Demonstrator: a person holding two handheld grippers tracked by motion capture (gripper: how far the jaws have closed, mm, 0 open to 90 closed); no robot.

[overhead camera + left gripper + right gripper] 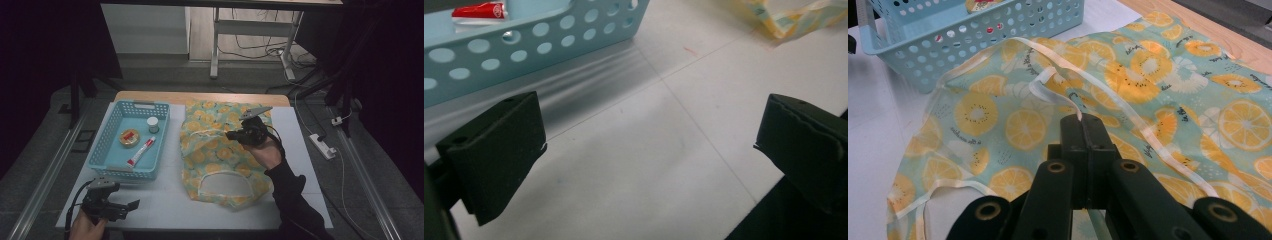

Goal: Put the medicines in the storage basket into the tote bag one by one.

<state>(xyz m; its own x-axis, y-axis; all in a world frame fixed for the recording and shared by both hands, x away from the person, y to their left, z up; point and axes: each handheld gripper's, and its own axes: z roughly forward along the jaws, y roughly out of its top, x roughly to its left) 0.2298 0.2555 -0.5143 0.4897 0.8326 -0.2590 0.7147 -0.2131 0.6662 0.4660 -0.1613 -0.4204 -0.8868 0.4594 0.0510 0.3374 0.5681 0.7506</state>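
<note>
Clenched jaws of the right gripper (1082, 122) pinch a white strap (1055, 92) of the fruit-print apron (220, 150), which lies flat just right of the blue basket (107, 145). Near that basket's front wall, the left gripper (649, 145) hovers with jaws spread wide, holding nothing.

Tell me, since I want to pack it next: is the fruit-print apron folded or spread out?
Spread out: the apron lies flat on the table, its neck opening showing. The right gripper pinches its white strap.
</note>
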